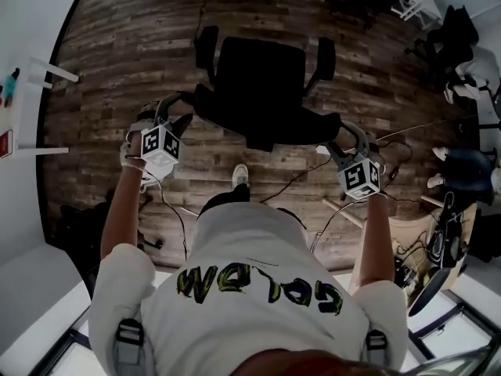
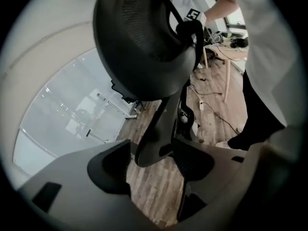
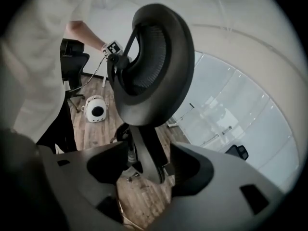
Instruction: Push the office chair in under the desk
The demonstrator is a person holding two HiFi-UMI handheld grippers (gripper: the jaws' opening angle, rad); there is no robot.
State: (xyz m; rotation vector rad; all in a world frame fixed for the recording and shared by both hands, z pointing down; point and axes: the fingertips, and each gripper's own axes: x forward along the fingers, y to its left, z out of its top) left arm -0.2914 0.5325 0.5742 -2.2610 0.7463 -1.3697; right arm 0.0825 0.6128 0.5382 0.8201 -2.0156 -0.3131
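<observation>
Left claw point(image 1: 182, 114) and right claw point(image 1: 338, 138) gape empty beside the stiff backrest point(image 1: 270, 128) of the chair point(image 1: 262, 77); being wheeled, it should roll easily, so grip the backrest's 2 side edges.

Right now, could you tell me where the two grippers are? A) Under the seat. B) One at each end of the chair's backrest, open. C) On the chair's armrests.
B: the head view shows the left gripper and right gripper at opposite ends of the backrest, and each gripper view shows its jaws apart, gripping nothing.
</observation>
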